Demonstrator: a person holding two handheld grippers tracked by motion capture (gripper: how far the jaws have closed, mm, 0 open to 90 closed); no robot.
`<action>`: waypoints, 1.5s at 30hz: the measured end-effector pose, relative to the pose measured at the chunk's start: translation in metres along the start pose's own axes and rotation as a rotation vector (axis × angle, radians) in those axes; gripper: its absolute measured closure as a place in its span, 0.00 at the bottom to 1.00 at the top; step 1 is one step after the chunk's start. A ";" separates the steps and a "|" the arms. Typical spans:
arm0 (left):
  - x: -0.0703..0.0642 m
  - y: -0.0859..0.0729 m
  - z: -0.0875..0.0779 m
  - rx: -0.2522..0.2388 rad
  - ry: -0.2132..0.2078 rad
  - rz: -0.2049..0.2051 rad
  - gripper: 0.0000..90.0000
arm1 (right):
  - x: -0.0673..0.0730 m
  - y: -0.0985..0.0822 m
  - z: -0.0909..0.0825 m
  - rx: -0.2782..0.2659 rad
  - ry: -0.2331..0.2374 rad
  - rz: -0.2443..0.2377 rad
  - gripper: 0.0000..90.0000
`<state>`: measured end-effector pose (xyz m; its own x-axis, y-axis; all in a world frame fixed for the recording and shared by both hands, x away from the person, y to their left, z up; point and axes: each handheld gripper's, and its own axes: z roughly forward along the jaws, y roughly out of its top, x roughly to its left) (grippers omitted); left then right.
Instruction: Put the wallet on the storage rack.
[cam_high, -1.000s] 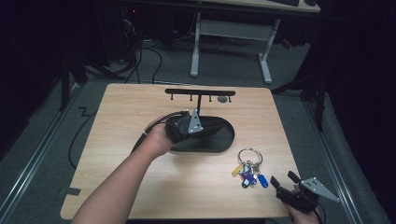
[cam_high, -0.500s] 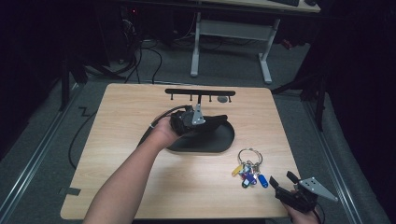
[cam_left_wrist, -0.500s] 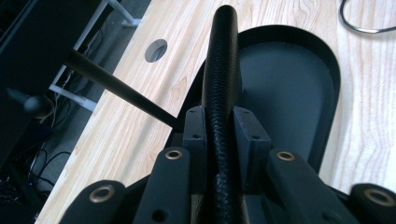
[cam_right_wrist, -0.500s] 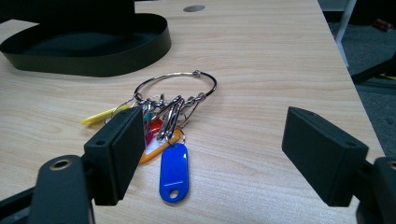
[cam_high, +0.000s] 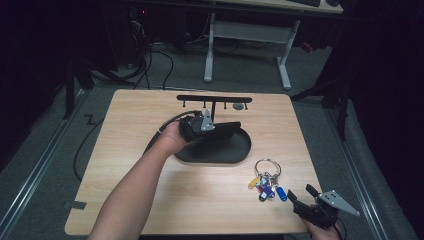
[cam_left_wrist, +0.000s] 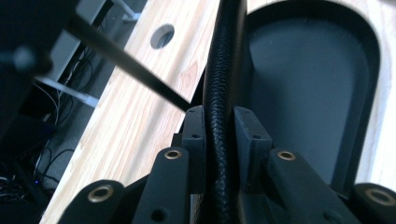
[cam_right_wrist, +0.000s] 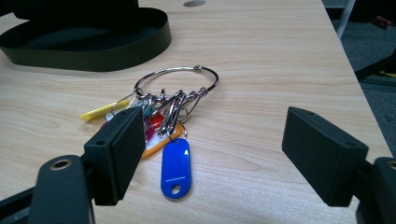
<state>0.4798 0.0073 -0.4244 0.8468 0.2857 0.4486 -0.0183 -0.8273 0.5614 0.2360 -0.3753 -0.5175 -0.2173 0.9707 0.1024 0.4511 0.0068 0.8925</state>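
A black oval tray (cam_high: 240, 150) sits in the middle of the wooden table (cam_high: 125, 165). A thin black post rises from the tray's far side and carries a bar with small hooks (cam_high: 214, 99) across its top. In the left gripper view, the tray's rim (cam_left_wrist: 223, 116) runs right between the two jaws, and the jaws press on it from both sides. The rim looks rough and bumpy there. The left gripper (cam_high: 227, 129) is over the far left part of the tray, and a hand (cam_high: 172, 137) holds it, with the bare arm coming in from the near left. In the high view the tray's left end looks tipped up a little, but it is hard to be sure.

A big metal ring of keys (cam_high: 267, 176) lies flat on the table, near and to the right of the tray, not touching it. Small tags hang from the ring: a blue tag (cam_right_wrist: 175, 167), a yellow one (cam_right_wrist: 100, 112), and an orange one (cam_right_wrist: 156, 144).

The right gripper (cam_high: 299, 196) is at the near right corner of the table, just beside the keys. Its jaws are spread wide apart with nothing between them. In the right gripper view, the keys lie on the table just past the jaws.

A round hole (cam_high: 239, 106) is in the table near its far edge.
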 end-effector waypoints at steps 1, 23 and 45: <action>0.000 -0.002 0.001 0.011 0.002 0.005 0.85 | 0.000 0.000 0.000 0.001 -0.001 0.000 0.24; -0.022 -0.020 0.017 0.059 -0.005 0.046 0.84 | 0.006 0.000 0.003 0.013 0.007 -0.020 0.24; -0.034 -0.017 0.014 0.010 -0.117 -0.098 0.67 | 0.006 0.001 0.002 0.004 0.016 -0.028 0.24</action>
<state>0.4593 0.0050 -0.4592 0.9004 0.3075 0.3078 0.0724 -0.8034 0.5910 0.2366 -0.3687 -0.5164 -0.2436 0.9662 0.0843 0.4477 0.0349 0.8935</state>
